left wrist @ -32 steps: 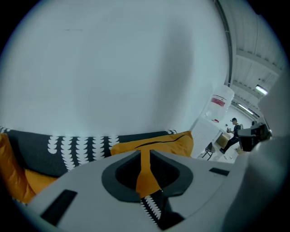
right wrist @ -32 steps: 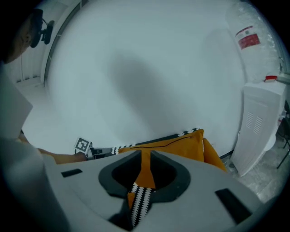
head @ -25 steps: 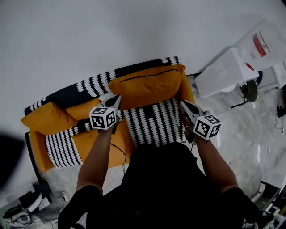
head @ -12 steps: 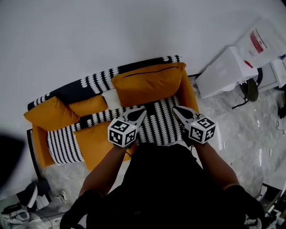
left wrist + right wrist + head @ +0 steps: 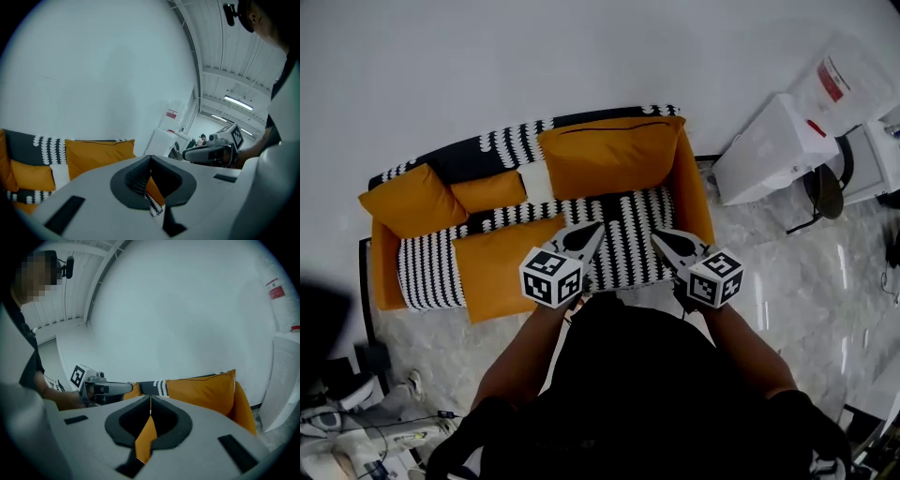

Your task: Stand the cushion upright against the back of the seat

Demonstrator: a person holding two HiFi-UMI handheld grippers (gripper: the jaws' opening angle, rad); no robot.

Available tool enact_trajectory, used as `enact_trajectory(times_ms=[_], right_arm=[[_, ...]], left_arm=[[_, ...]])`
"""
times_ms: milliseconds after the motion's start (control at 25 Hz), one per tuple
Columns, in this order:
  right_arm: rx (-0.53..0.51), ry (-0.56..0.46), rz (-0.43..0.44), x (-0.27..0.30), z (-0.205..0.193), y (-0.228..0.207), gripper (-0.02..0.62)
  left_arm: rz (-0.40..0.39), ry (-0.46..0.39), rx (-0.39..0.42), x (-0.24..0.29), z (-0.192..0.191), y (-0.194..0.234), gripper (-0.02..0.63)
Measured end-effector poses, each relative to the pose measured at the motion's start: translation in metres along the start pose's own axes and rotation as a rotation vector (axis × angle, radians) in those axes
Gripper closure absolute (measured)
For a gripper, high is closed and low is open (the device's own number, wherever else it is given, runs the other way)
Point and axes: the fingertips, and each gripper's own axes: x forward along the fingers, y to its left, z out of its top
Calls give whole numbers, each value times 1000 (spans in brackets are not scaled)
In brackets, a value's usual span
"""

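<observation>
While hovering side by side above the front edge of the striped sofa (image 5: 478,161): left gripper (image 5: 598,226) and right gripper (image 5: 655,235), both pinched fully together, gripping nothing. Just beyond, bare black-and-white seat. Farther back, at the right end, large orange cushion (image 5: 609,155) standing upright, leaning on the backrest beside the orange armrest (image 5: 692,199). Toward the left end, smaller orange cushion (image 5: 412,199) propped in the corner. Behind everything, plain white wall (image 5: 581,47).

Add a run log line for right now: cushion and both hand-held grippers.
cushion: upright against sofa back | left hand-held gripper: shut, empty | right hand-held gripper: shut, empty | both apart from cushion
</observation>
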Motion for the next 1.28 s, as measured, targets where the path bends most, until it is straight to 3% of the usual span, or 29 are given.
enact_trajectory(times_ms=[240,520,1000,1280], right_arm=[[48,-12,12,-54,-53,22,558],[49,-12,72,-84,-89,59,557],[14,9,139,-82,-121,101,557],[-24,58,164,-33,-132,153,557]], left_arm=[[53,5,4,-41,-48,-59,589],[161,25,-3,-101,-92,-93,589],[285,-4,12,-172,-106,-106,589],[351,-11,-41,-245,-133,-61,589]])
